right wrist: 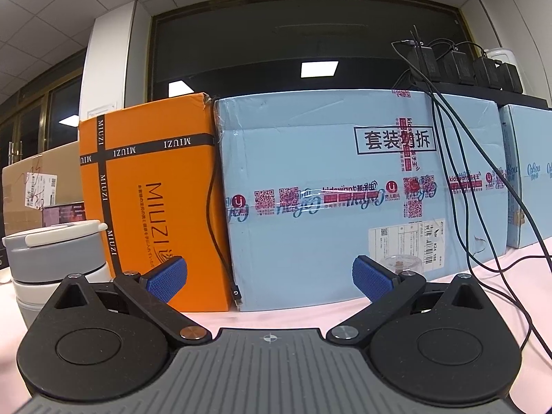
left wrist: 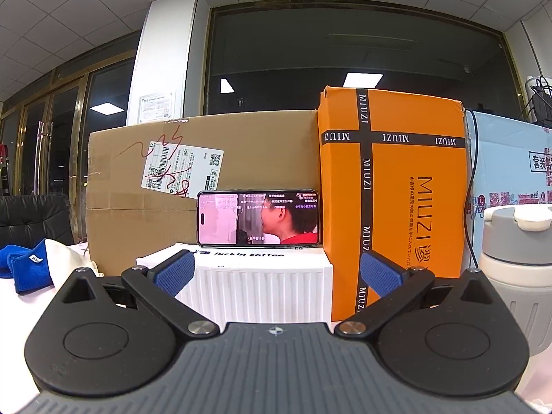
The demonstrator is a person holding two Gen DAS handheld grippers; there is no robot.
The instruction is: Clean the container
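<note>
A: Left wrist view first: your left gripper [left wrist: 276,272] has its jaws spread wide with nothing between them, and the container [left wrist: 517,276] stands at the right edge of the frame, grey and white with a white lid flap on top.

B: And from the right wrist view?

A: The same container [right wrist: 51,262] sits at the lower left, upright on the table [right wrist: 293,314]. Your right gripper [right wrist: 269,276] is also spread and empty, pointed at the light blue carton [right wrist: 345,207] rather than at the container.

B: So what should I do?

A: Nothing looks started. The blue cloth [left wrist: 24,269] lies at the lower left of the left view, well apart from the container (it is my guess for the wiping tool). I'd take the cloth with the left jaws, pinching a thick fold so it doesn't slip, and steady the container's body with the right, low down, so it won't tip.

B: Anything in my way?

A: The orange box [left wrist: 393,189] stands just behind the container, and the phone [left wrist: 258,219] rests on the white box [left wrist: 258,286] straight ahead of the left gripper. Black cables [right wrist: 483,207] trail down at the right; keep the right gripper clear of them.
</note>
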